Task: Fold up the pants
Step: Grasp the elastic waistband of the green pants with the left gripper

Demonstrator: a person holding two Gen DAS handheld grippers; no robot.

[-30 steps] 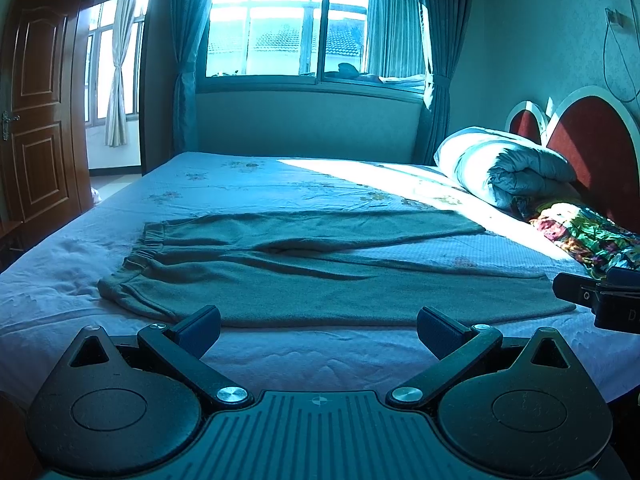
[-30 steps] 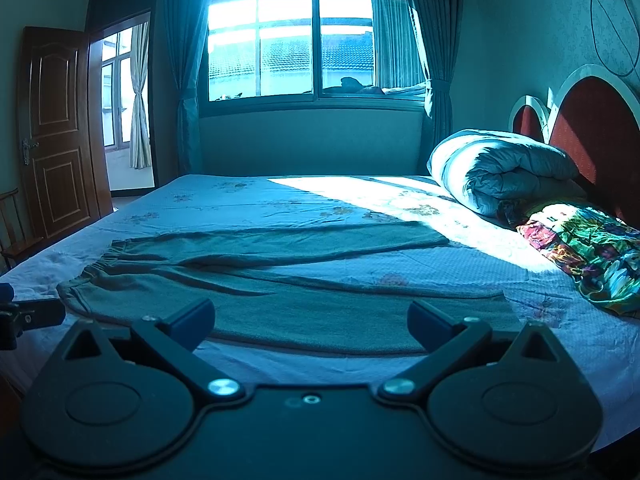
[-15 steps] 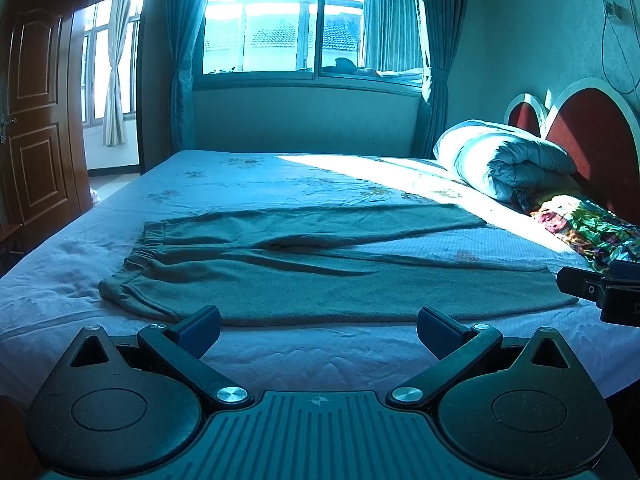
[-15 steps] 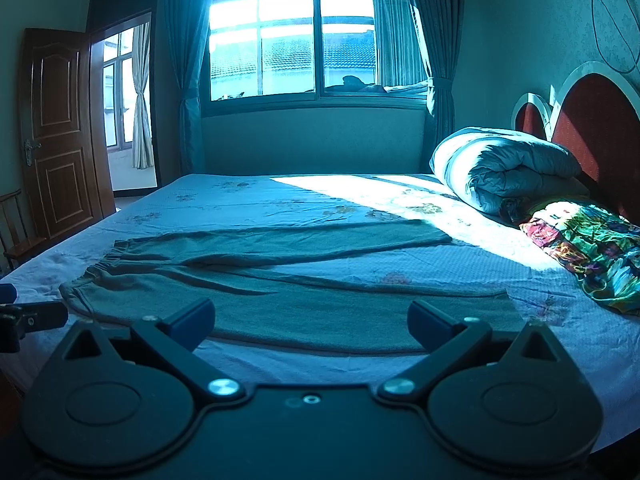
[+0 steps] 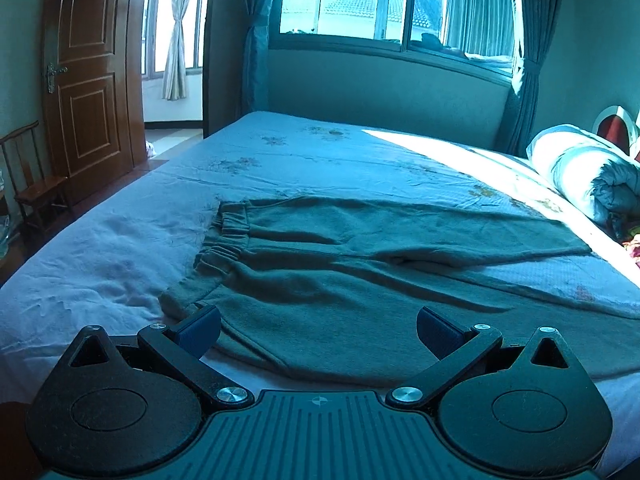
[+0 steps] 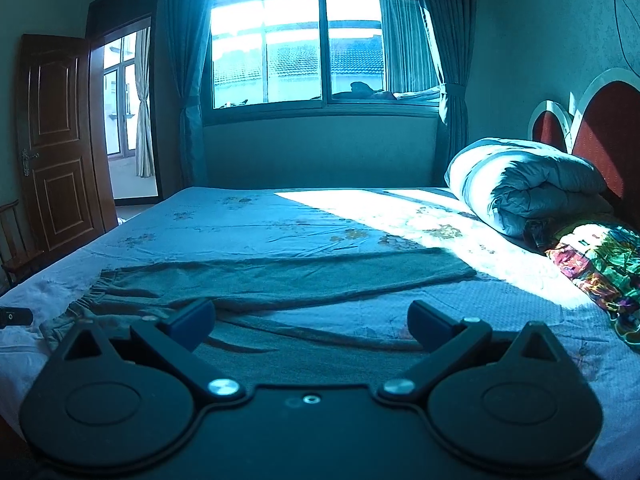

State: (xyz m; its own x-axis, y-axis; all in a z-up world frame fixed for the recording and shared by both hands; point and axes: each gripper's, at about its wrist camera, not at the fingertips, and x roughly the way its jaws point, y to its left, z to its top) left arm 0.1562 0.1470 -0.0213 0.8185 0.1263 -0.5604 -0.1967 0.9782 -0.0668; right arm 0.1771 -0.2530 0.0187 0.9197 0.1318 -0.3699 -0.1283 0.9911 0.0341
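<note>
Grey-green pants (image 5: 360,276) lie spread flat on the bed, elastic waistband (image 5: 224,236) at the left, both legs running right. My left gripper (image 5: 318,330) is open and empty, low over the near edge of the pants by the waist corner. My right gripper (image 6: 310,322) is open and empty, low over the near leg of the pants (image 6: 280,280). A tip of the left gripper (image 6: 14,316) shows at the left edge of the right wrist view.
The bed (image 5: 100,256) has a pale blue sheet. A rolled duvet (image 6: 520,184) and a colourful cloth (image 6: 596,264) lie by the red headboard (image 6: 608,128) at the right. A wooden door (image 5: 88,72) and chair (image 5: 36,192) stand at the left.
Both grippers have moved forward and down towards the pants. The left one has swung left to the waist end; the right gripper no longer shows in its view.
</note>
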